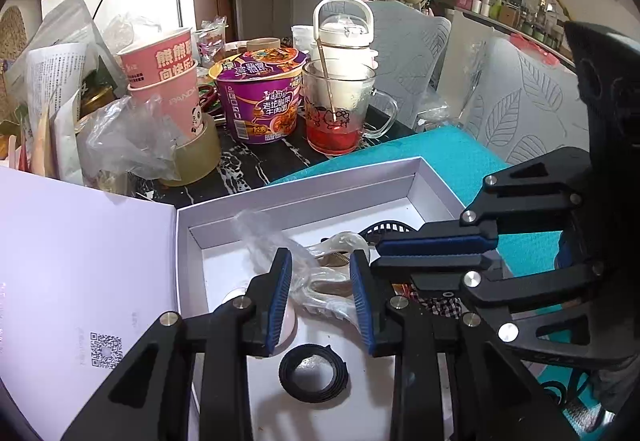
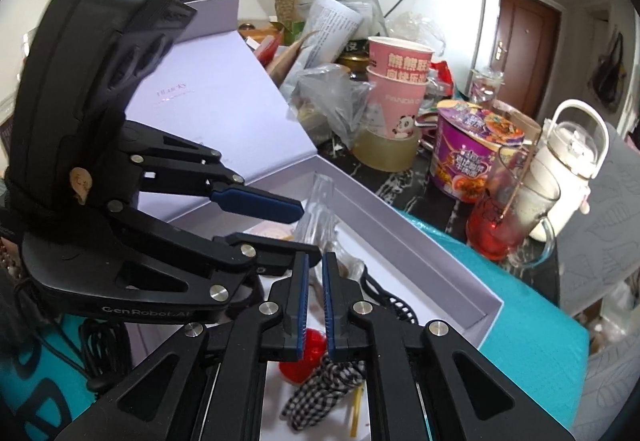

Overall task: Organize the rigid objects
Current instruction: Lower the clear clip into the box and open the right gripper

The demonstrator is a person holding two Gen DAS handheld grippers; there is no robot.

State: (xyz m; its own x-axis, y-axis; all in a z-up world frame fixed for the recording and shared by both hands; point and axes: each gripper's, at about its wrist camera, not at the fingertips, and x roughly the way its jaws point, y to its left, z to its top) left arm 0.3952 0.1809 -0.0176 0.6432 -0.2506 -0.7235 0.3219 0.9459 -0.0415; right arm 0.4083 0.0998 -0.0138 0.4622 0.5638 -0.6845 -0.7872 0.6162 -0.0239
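An open white box (image 1: 304,197) lies on a teal cloth, its lilac lid (image 1: 80,261) folded back to the left. My left gripper (image 1: 320,305) reaches into the box, shut on a crinkled clear plastic packet (image 1: 320,281) that holds something brownish. A black ring (image 1: 314,373) lies on the box floor just below the fingers. A white round piece (image 1: 236,295) sits behind the left finger. My right gripper (image 2: 314,301) is shut with nothing between its pads, hovering over a red ball (image 2: 308,351) and a checked cloth piece (image 2: 324,385). It shows in the left wrist view (image 1: 378,255) beside a black mesh item (image 1: 386,227).
Behind the box a dark marble tabletop carries a glass mug of red liquid (image 1: 340,109), a purple noodle bowl (image 1: 260,97), stacked pink cups (image 1: 164,81) on a tape roll (image 1: 196,157), plastic bags and papers. A white jug (image 1: 344,33) stands further back. Padded chairs are at the right.
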